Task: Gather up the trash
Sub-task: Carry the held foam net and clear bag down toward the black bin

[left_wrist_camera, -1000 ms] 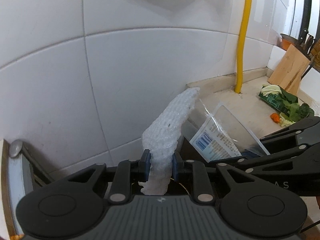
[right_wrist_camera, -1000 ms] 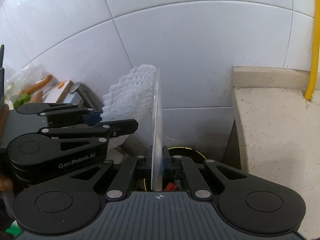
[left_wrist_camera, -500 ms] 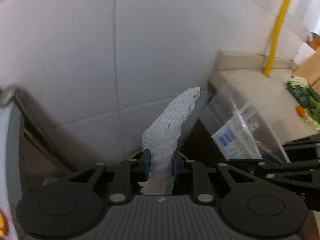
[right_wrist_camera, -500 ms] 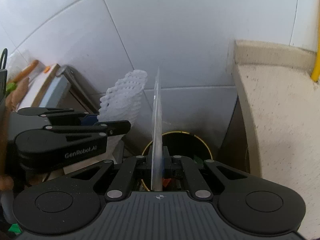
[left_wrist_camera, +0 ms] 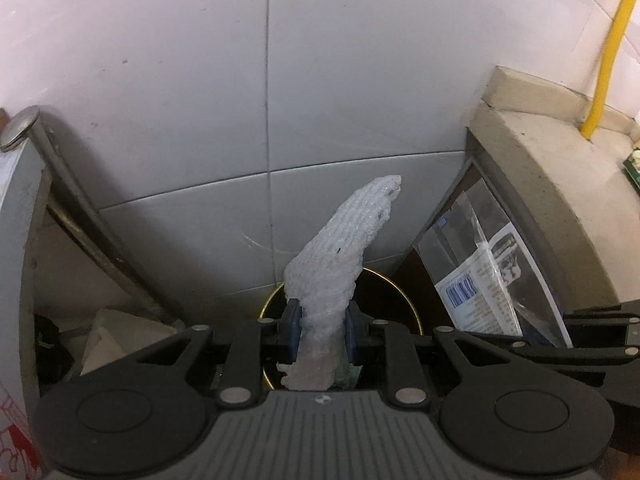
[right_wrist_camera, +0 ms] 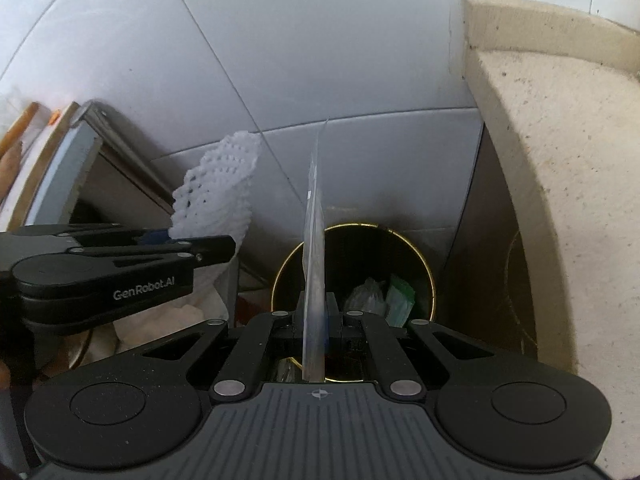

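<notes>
Foam net: white, mesh-textured. Bin: black, gold rim. Pipe: yellow. Wall tiles: white, grey grout.

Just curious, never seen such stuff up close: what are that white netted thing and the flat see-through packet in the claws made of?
White netted thing: looks like soft foam mesh, matte, with an open knitted pattern; it bends over.
See-through packet: apparently thin glossy plastic film; it glints, and a printed sheet with a barcode shows through.
</notes>
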Action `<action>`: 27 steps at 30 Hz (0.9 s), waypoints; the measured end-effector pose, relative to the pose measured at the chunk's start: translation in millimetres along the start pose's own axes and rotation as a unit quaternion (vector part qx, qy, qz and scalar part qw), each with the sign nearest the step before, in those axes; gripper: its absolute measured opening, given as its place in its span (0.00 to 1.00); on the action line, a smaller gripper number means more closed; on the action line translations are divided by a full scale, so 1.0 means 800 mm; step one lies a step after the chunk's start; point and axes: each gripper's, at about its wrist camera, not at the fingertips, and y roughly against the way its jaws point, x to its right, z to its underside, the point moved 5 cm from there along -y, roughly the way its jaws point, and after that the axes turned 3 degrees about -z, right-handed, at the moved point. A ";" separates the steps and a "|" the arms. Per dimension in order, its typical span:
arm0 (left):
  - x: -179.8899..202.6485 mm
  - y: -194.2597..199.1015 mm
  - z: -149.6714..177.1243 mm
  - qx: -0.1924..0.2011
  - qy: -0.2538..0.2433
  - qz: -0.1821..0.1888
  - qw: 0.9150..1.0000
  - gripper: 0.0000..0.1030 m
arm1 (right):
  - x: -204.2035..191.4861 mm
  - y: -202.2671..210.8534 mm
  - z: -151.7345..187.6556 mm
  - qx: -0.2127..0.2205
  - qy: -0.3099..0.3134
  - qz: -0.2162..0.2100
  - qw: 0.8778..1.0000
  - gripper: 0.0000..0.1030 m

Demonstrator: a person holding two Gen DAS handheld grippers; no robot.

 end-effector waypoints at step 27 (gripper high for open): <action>0.000 -0.046 0.024 -0.031 0.033 -0.047 0.998 0.17 | 0.017 -0.046 -0.008 -0.040 -0.008 -0.008 0.999 0.07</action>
